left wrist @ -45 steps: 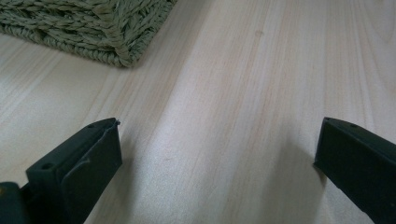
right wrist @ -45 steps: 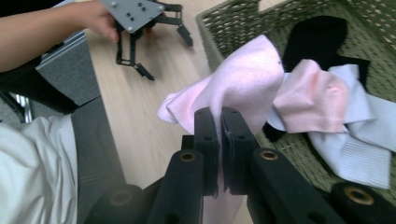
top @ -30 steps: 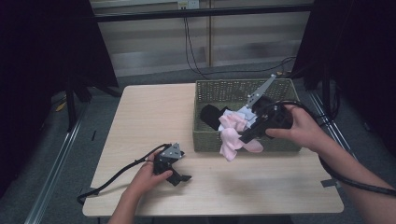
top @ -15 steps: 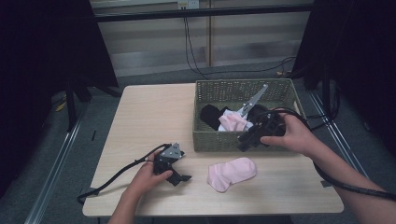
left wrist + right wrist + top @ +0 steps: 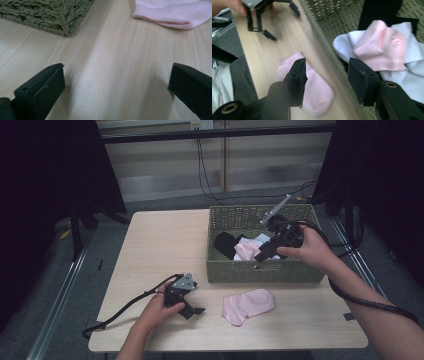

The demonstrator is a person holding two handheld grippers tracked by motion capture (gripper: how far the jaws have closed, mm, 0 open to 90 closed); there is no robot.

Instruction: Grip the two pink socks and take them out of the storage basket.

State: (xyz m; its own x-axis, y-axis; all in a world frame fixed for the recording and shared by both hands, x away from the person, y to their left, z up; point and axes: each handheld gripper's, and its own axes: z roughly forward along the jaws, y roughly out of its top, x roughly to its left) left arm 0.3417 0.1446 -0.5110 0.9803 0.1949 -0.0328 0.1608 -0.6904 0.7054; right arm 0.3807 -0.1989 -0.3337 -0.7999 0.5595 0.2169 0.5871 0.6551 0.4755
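A pink sock (image 5: 248, 306) (image 5: 317, 92) (image 5: 175, 12) lies flat on the table in front of the green woven basket (image 5: 260, 275) (image 5: 50, 12). Inside the basket lie another pink sock (image 5: 246, 251) (image 5: 382, 47), a white sock (image 5: 344, 42) and a black sock (image 5: 225, 244). My right gripper (image 5: 264, 255) (image 5: 326, 61) hovers over the basket's front rim. Its jaws have just been opening and nothing is between them. My left gripper (image 5: 192, 308) (image 5: 117, 66) rests on the table at the front left, open and holding nothing.
The wooden table (image 5: 160, 250) is bare to the left of the basket. A cable (image 5: 125, 306) trails from the left gripper to the table's front left corner. A dark floor and black stands surround the table.
The right gripper let go of the pink sock, which dropped onto the table in front of the basket. It then moved back over the basket with its jaws wider. The left hand stayed still.
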